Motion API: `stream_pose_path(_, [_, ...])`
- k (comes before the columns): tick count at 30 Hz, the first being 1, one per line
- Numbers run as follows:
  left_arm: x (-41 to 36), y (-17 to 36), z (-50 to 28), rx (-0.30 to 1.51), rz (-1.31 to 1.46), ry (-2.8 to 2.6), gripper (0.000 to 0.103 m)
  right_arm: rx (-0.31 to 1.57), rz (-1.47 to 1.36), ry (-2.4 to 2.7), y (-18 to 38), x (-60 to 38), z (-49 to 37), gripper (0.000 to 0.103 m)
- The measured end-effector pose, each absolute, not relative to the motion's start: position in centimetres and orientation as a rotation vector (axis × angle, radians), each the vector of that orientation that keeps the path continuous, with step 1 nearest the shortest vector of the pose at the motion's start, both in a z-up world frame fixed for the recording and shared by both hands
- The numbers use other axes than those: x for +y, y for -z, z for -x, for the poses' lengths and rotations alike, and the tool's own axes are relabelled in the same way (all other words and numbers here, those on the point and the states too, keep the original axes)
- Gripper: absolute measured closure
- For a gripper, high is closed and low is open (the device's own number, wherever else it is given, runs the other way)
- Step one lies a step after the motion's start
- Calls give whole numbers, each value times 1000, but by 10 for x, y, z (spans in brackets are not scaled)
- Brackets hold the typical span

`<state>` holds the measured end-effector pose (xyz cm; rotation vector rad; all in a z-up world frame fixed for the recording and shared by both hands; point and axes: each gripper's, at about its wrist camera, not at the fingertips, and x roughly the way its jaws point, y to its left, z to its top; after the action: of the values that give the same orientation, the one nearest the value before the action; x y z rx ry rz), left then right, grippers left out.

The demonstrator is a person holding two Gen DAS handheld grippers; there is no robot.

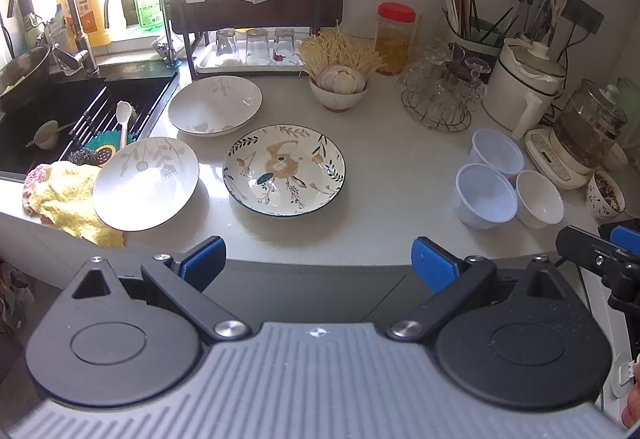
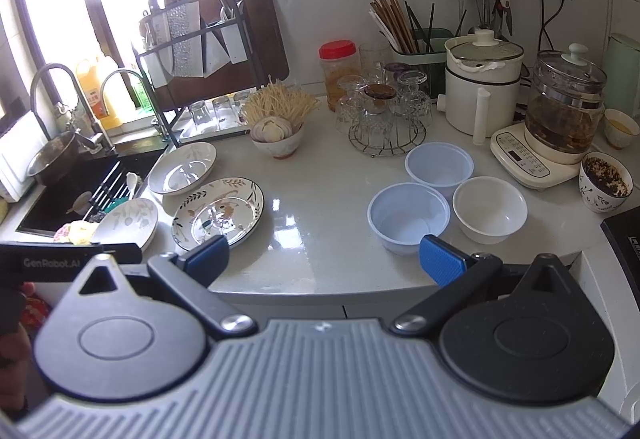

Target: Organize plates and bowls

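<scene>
Left tongs (image 1: 318, 259) and right tongs (image 2: 324, 257), both spread wide and empty, hover at the near edge of the pale speckled worktop (image 1: 380, 175). Ahead of the left tongs lie a floral-patterned ceramic plate (image 1: 284, 170) and two white leaf-print plates (image 1: 146, 183) (image 1: 215, 105); just beyond the right tongs cluster two translucent plastic bowls (image 2: 408, 217) (image 2: 439, 163) and a white ceramic bowl (image 2: 490, 209).
</scene>
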<state>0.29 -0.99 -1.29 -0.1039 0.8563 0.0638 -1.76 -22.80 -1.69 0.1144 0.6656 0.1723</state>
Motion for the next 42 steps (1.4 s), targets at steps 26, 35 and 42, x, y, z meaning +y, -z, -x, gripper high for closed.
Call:
stream_pose_path(26, [-3,12,22,831,141,-71,2,650,-120,-206,19,-219,29,0])
stream_pose_path(35, [-4,17,26,846,124,-75,2,650,-130,-191,24,-218,33,0])
stream_pose_path(42, [-6,24,27,863,128,-48,2,624,-104,-188,22,-214,34,0])
